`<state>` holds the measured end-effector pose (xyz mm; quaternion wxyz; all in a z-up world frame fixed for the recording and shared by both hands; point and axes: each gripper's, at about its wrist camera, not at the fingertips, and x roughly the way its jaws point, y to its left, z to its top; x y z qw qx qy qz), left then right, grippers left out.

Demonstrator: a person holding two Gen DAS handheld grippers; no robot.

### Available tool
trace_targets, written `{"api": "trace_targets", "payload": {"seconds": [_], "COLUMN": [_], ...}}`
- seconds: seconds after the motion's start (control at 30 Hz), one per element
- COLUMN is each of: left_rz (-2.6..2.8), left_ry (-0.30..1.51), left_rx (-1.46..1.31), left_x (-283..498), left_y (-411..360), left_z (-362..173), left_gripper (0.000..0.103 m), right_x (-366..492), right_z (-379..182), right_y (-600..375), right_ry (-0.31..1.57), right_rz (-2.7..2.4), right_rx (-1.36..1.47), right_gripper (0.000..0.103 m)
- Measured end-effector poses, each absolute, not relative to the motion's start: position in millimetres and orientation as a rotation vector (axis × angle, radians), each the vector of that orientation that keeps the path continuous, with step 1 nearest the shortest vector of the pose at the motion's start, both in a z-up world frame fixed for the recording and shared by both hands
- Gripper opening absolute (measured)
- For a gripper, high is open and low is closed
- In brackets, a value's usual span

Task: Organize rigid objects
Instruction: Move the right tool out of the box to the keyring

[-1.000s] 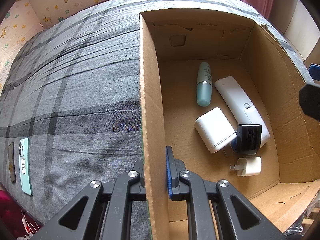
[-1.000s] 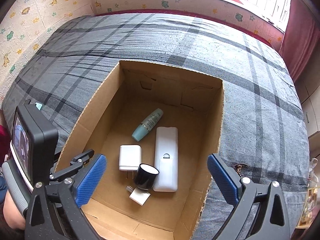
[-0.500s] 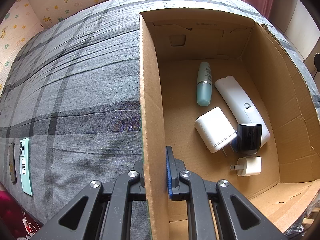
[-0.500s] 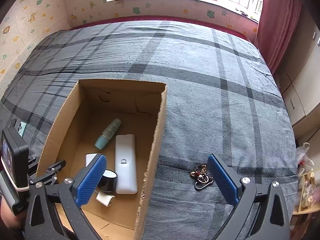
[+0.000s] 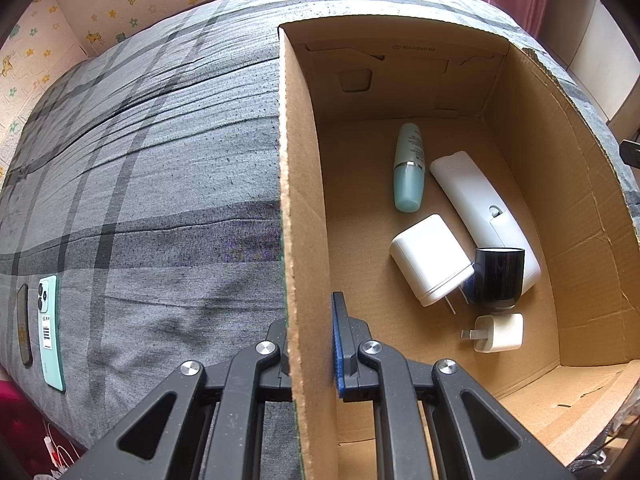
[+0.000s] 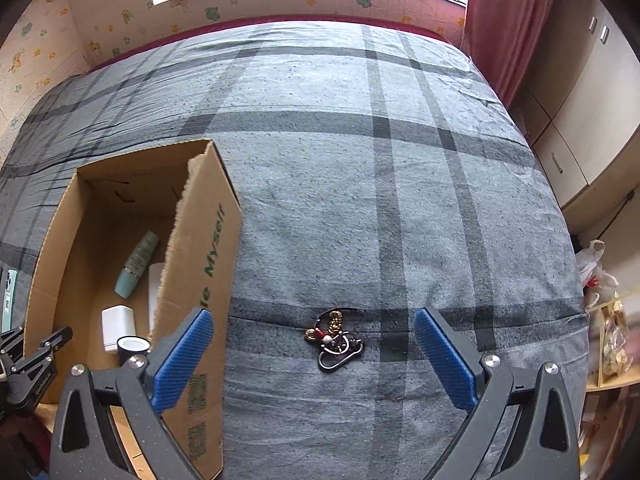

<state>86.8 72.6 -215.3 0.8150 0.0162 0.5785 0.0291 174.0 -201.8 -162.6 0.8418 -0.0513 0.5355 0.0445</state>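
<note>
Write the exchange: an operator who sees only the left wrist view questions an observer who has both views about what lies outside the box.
Operator: I see the left gripper clamped on the box wall. Is anything outside, on the far side?
Observer: Yes, a key bunch lies on the bedspread, apart from the box.
Operator: Where is the right gripper?
Observer: The right gripper is wide open; the keys show between its fingers, untouched.
Operator: Anything on that outer wall?
Observer: Green lettering is printed on it.
</note>
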Motion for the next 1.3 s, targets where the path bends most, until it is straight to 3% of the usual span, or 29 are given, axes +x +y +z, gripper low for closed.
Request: {"api": "trace_targets", "payload": {"seconds": [0.73, 1.3], "left_rz": [0.071, 0.064], "left_ry": [1.233, 1.247], "left_rx": [0.057, 0.046], "left_x": [85.1, 87.9], "left_y": [68.1, 71.6], "left_z": [-215.8, -219.4], "left_gripper": [0.012, 0.012], "right_x": [185.4, 189.6], "right_z": [-269.2, -303.7], "right_y": [-229.9, -227.9], "right_ry": [1.279, 1.307], "right_rz": [0.031, 0.017], "right_rx": [-0.072, -0.063], "right_gripper": [0.103, 0.103]}}
